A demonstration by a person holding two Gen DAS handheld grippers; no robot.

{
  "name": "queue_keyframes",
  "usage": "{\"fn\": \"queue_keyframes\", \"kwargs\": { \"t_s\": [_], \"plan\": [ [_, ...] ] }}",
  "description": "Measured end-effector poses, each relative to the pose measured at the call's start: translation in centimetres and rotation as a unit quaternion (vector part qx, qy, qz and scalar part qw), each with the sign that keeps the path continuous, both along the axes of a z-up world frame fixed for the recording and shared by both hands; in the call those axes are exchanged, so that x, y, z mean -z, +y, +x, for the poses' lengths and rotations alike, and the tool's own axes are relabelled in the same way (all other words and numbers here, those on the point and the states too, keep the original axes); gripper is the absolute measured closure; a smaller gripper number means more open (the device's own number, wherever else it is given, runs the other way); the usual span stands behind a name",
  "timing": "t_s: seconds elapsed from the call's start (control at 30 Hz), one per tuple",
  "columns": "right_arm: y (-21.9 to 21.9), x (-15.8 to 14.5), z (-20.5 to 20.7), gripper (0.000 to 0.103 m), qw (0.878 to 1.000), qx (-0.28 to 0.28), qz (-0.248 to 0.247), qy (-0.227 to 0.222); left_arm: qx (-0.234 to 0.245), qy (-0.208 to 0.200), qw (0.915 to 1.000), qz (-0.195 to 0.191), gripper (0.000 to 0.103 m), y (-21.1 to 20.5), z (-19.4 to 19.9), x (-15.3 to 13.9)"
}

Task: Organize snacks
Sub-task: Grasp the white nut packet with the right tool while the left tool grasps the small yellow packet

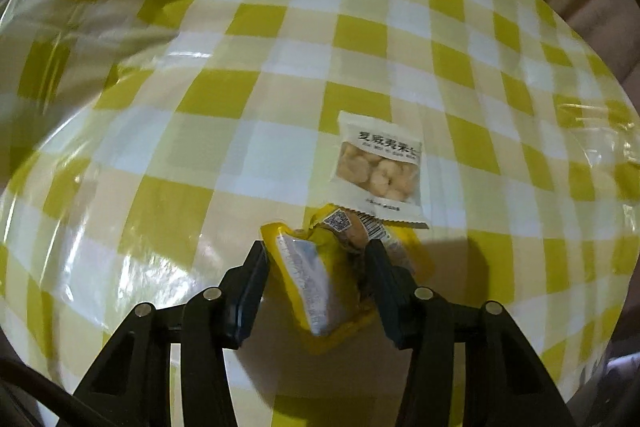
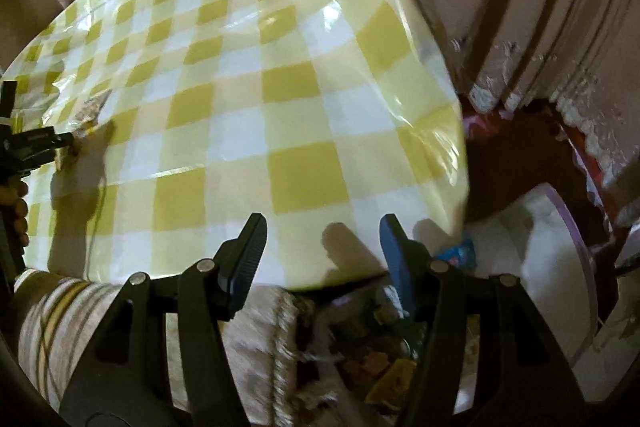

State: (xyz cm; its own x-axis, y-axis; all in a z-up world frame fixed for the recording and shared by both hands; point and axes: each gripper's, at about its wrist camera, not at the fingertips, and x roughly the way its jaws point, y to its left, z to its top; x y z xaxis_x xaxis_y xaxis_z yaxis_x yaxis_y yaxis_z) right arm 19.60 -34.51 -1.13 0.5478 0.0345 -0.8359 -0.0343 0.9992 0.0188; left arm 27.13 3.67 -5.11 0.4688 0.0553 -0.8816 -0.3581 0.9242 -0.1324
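Left wrist view shows the left gripper pinching a crinkly yellow snack packet just above the checked tablecloth. Right beside it lies a white nut packet. The right gripper hangs wide apart, holding nothing.

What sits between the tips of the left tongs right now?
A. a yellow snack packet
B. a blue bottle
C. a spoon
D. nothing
A: in the left wrist view a crumpled yellow snack packet lies between the left tongs, just in front of a white nut packet on the checked tablecloth.
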Motion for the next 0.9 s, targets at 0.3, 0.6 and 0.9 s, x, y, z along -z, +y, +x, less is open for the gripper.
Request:
{"fn": "queue_keyframes", "kwargs": {
  "t_s": [0.3, 0.6, 0.9],
  "plan": [
    [9.1, -3.3, 4.3, 0.041, 0.994, -0.096, 0.031, -0.053, 0.038, -0.023, 0.9983, -0.039, 0.070, -0.3, -1.4, -0.5],
    [20.2, -2.3, 10.1, 0.041, 0.979, -0.184, 0.078, -0.033, 0.053, -0.064, 0.9847, -0.153, 0.095, 1.3, -3.8, -0.2],
    [24.5, 1.0, 13.1, 0.041, 0.978, -0.194, 0.069, -0.004, 0.065, -0.077, 0.9771, -0.187, 0.097, 1.1, -4.5, 0.0]
  ]
}}
